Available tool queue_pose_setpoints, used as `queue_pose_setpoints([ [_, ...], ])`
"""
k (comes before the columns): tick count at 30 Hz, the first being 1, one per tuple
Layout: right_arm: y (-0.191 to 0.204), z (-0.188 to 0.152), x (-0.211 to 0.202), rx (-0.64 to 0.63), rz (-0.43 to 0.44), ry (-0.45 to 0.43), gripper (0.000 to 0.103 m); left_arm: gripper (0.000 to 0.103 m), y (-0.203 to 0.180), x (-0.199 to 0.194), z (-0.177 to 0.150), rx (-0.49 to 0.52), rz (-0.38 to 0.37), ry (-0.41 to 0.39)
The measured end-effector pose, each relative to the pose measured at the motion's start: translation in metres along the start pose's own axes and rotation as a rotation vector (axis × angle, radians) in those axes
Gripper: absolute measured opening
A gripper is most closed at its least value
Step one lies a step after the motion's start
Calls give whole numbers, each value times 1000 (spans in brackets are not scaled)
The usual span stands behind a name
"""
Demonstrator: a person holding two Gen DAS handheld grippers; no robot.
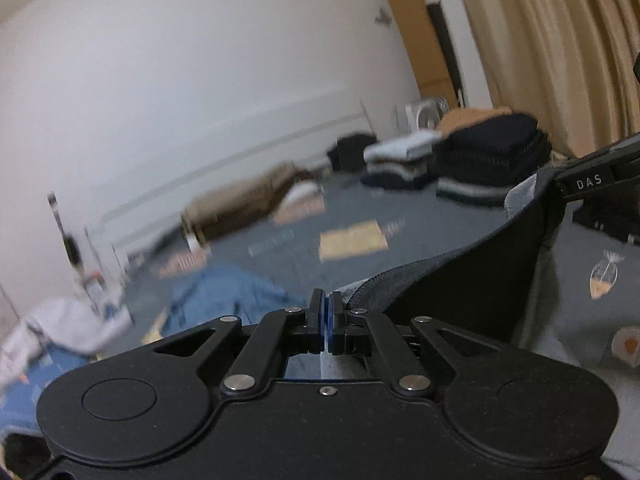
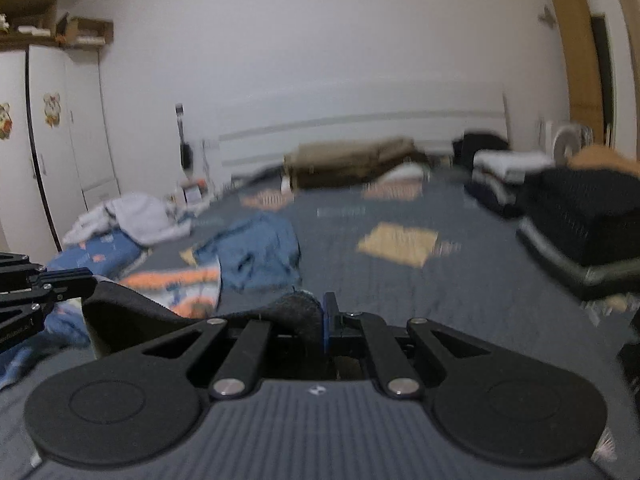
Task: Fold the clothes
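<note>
Both grippers, left point(image 1: 326, 316) and right point(image 2: 325, 320), clamp one dark garment point(image 1: 480, 276); beyond the jaws, one blue shirt point(image 2: 256, 252), two folded stacks point(image 2: 576, 216), grey bedspread point(image 2: 460, 280).

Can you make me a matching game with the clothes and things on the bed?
Things:
1. dark garment
2. blue denim garment
3. folded stack
4. wardrobe

Places or states:
A. far right of the bed
B. crumpled in the middle
C. pinched by both grippers
D. against the left wall

Pairs: 1-C, 2-B, 3-A, 4-D
</note>
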State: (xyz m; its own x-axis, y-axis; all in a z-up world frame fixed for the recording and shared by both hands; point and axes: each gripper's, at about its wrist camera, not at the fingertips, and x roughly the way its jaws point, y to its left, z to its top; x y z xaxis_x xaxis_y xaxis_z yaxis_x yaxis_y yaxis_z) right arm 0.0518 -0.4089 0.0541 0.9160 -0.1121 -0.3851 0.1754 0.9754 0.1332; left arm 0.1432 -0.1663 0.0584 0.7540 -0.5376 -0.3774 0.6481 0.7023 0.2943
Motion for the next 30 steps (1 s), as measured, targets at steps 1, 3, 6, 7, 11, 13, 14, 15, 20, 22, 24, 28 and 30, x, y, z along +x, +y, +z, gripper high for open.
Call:
queue_pose_setpoints([
  [1,-1,-2,2,-3,3,17,6,2,5,2,-6,-19,-2,25],
  [3,-2,-6,6,-9,10,51,8,3,14,6,-17,-58,-5,74],
  [6,-4,-11,12,-18,21,103,9,6,26,11,-30,-109,-16,130],
  [7,-4,-13,14,-21,24,120,11,11,27,9,-31,-118,-23,133],
  [11,-6,-20,21,-33,38,188,36,73,33,-13,-44,-156,-44,122],
  [13,-8,-24,25,-39,45,223,46,73,33,-19,-50,-170,-45,122],
  [14,-8,-26,26,-44,46,242,47,73,32,-21,-55,-175,-35,128],
  [15,-8,-29,24,-51,44,267,48,73,30,-26,-59,-179,-32,137],
  [20,-7,-43,8,-67,40,371,55,73,14,-56,-83,-211,-46,173],
  [22,-7,-49,-7,-61,35,378,57,73,6,-67,-93,-224,-51,192],
  [24,-7,-54,-25,-41,32,359,60,73,-2,-78,-102,-237,-66,209],
  [28,3,-70,-53,7,65,311,65,73,-23,-104,-119,-235,-69,238],
  [30,11,-81,-63,28,95,288,67,73,-33,-117,-128,-233,-63,249],
])
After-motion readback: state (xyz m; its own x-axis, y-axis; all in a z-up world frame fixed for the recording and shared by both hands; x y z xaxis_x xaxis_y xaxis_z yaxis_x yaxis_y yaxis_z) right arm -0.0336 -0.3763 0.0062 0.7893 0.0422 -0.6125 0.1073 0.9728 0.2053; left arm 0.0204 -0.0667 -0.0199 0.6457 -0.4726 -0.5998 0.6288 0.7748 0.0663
